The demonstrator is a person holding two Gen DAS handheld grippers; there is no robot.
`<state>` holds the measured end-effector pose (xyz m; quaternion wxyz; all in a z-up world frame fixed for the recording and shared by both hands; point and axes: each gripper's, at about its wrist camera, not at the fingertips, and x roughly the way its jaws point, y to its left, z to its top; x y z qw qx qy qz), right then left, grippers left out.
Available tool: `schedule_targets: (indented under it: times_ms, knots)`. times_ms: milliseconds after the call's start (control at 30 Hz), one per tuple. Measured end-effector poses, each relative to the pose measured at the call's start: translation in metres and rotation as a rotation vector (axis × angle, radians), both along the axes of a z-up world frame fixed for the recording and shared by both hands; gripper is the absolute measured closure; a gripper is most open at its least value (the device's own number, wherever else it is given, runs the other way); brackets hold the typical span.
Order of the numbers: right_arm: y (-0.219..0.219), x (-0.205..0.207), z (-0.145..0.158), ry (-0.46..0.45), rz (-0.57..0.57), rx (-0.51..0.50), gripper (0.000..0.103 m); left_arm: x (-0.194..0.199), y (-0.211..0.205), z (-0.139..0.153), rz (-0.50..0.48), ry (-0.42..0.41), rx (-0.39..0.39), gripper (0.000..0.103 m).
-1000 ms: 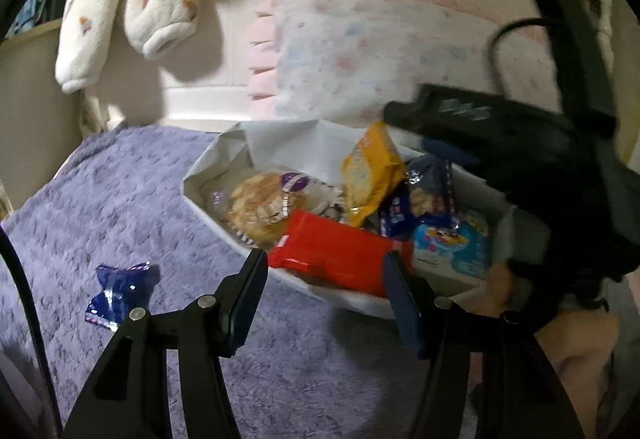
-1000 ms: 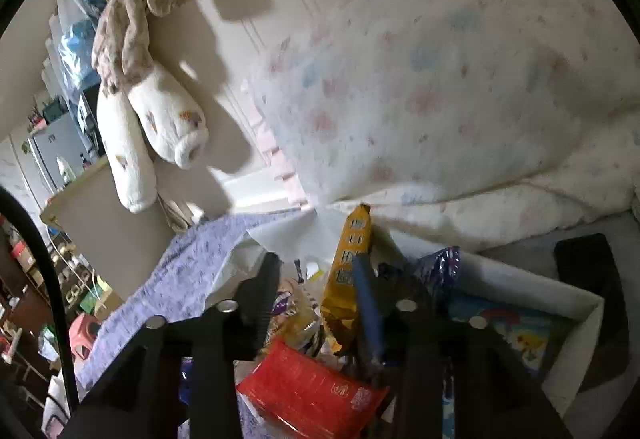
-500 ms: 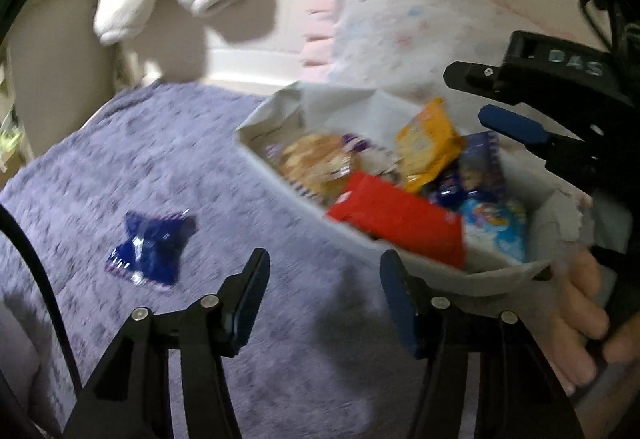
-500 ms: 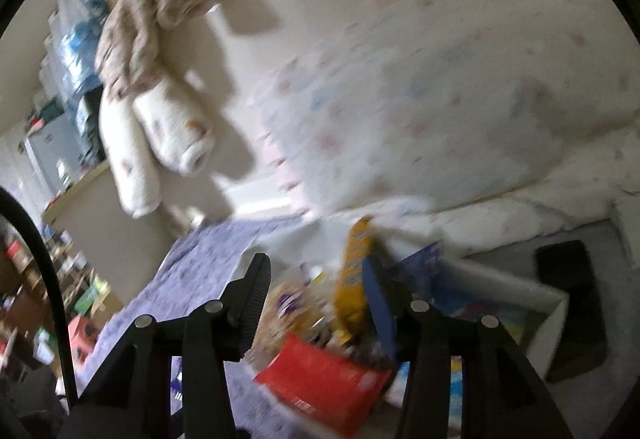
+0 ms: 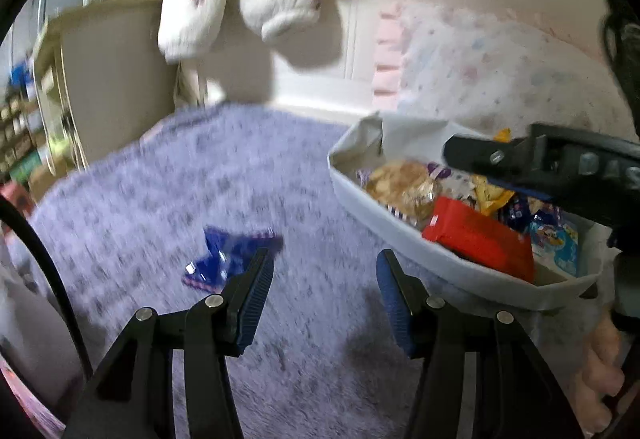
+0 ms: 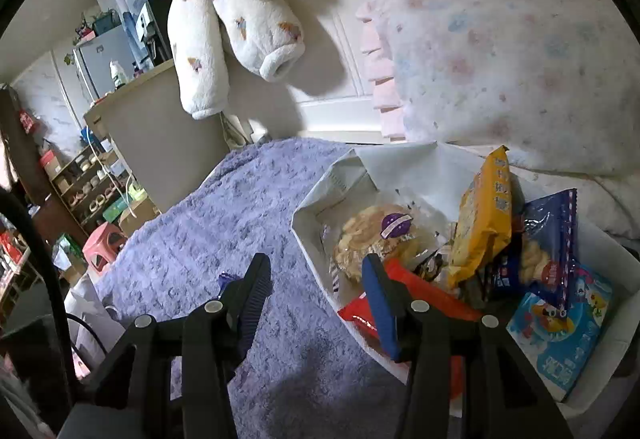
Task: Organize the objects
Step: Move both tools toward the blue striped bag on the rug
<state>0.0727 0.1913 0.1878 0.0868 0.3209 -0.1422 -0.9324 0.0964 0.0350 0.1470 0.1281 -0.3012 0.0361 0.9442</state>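
A dark blue snack packet (image 5: 224, 255) lies alone on the purple blanket (image 5: 168, 191). My left gripper (image 5: 322, 271) hovers just right of it, open and holding nothing, its left finger covering the packet's edge. To the right stands a white box (image 5: 360, 207) holding a red packet (image 5: 480, 239), a round bread (image 5: 400, 187) and a yellow packet (image 6: 484, 219). My right gripper (image 6: 316, 279) is open and bare above the box's left rim (image 6: 312, 239). In the left wrist view the right gripper (image 5: 472, 169) hangs over the box. The blue packet (image 6: 226, 279) peeks out behind its left finger.
A light-blue carton (image 6: 568, 327) and a blue bag of snacks (image 6: 548, 239) also sit in the box. A speckled pillow (image 6: 500, 59) lies behind it. Plush sleeves (image 6: 240, 27) hang on the wall above a beige cabinet (image 6: 160, 135). A person's hand (image 5: 600, 359) shows at lower right.
Both views have swung left. The blue packet has come in front of my left gripper and the box has slid right. My right gripper has left the yellow packet, which stands in the box.
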Motion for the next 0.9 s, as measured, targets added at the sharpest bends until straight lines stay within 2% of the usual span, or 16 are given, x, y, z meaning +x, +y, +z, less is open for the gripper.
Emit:
schedule_targets:
  times_ms: [167, 267, 400, 500, 633, 700, 733, 767, 800, 833, 900]
  knots:
    - [-0.001, 0.001, -0.003, -0.013, 0.008, 0.007, 0.057, 0.011, 0.012, 0.009, -0.019, 0.124, -0.154, 0.049]
    - [-0.01, -0.004, -0.009, -0.048, 0.038, 0.037, 0.057, 0.006, 0.014, 0.001, -0.012, 0.099, -0.224, 0.049]
    - [-0.026, -0.011, -0.025, -0.105, 0.101, 0.072, 0.057, -0.013, -0.005, -0.027, 0.018, -0.08, -0.166, 0.049]
    - [-0.042, -0.015, -0.044, -0.161, 0.157, 0.092, 0.057, -0.025, -0.024, -0.043, 0.089, -0.16, -0.155, 0.05]
    - [-0.068, -0.016, -0.068, -0.181, 0.252, 0.174, 0.057, -0.04, -0.046, -0.063, 0.164, -0.235, -0.087, 0.05]
    - [-0.077, -0.014, -0.077, -0.169, 0.299, 0.2, 0.057, -0.046, -0.05, -0.082, 0.186, -0.272, -0.108, 0.05]
    - [-0.081, -0.014, -0.084, -0.173, 0.317, 0.211, 0.057, -0.05, -0.05, -0.096, 0.195, -0.308, -0.137, 0.044]
    - [-0.084, -0.017, -0.091, -0.19, 0.332, 0.22, 0.057, -0.049, -0.051, -0.104, 0.195, -0.304, -0.134, 0.044]
    - [-0.087, -0.018, -0.1, -0.213, 0.345, 0.226, 0.057, -0.045, -0.054, -0.103, 0.206, -0.267, -0.114, 0.037]
    - [-0.089, -0.019, -0.108, -0.234, 0.355, 0.234, 0.057, -0.046, -0.054, -0.105, 0.212, -0.286, -0.134, 0.034]
    - [-0.088, -0.027, -0.124, -0.278, 0.344, 0.223, 0.057, -0.044, -0.055, -0.105, 0.218, -0.272, -0.132, 0.032]
